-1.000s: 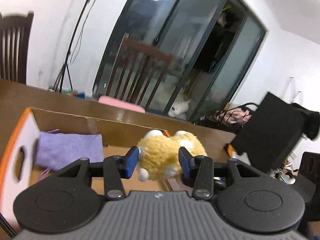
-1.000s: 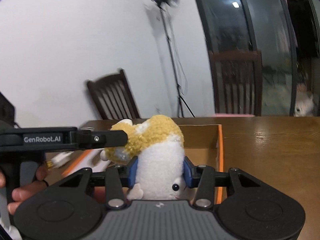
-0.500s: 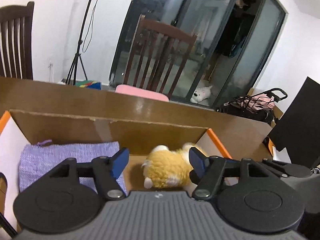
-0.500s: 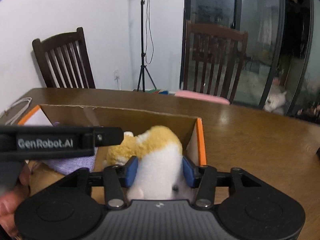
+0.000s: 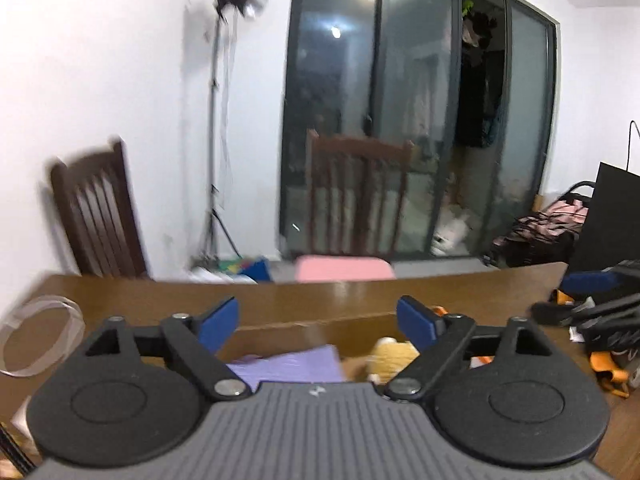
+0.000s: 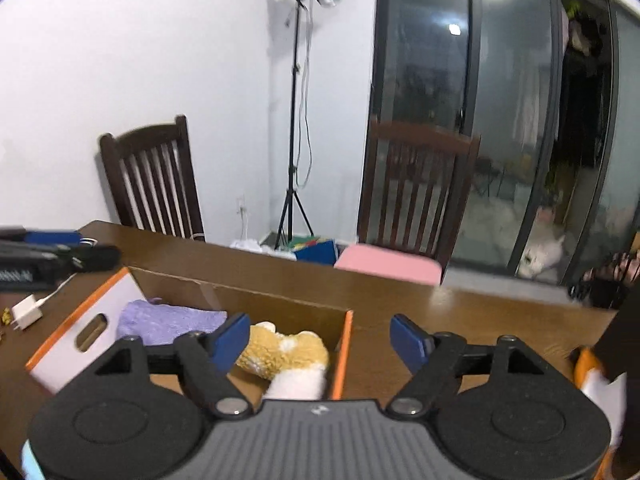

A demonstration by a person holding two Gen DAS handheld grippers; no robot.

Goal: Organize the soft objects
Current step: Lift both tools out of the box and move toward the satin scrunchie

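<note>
A yellow and white plush toy (image 6: 286, 356) lies in the right end of an open cardboard box (image 6: 280, 302) with orange edges. A folded purple cloth (image 6: 168, 320) lies in the box to the toy's left. My right gripper (image 6: 320, 338) is open and empty, raised above the box's right end. My left gripper (image 5: 318, 322) is open and empty, raised above the box, where the cloth (image 5: 292, 364) and the toy (image 5: 394, 356) show between its fingers. The left gripper also shows at the left edge of the right wrist view (image 6: 52, 254).
The box stands on a brown wooden table (image 6: 460, 308). A white charger (image 6: 26, 312) and cable lie at the left. Two dark wooden chairs (image 6: 412, 196) and a light stand (image 6: 294, 120) stand behind the table. Orange and black items (image 5: 604, 344) lie at the right.
My right gripper opened and let go of the plush toy, which now lies in the box. Both grippers opened wide and rose up and back from the box.
</note>
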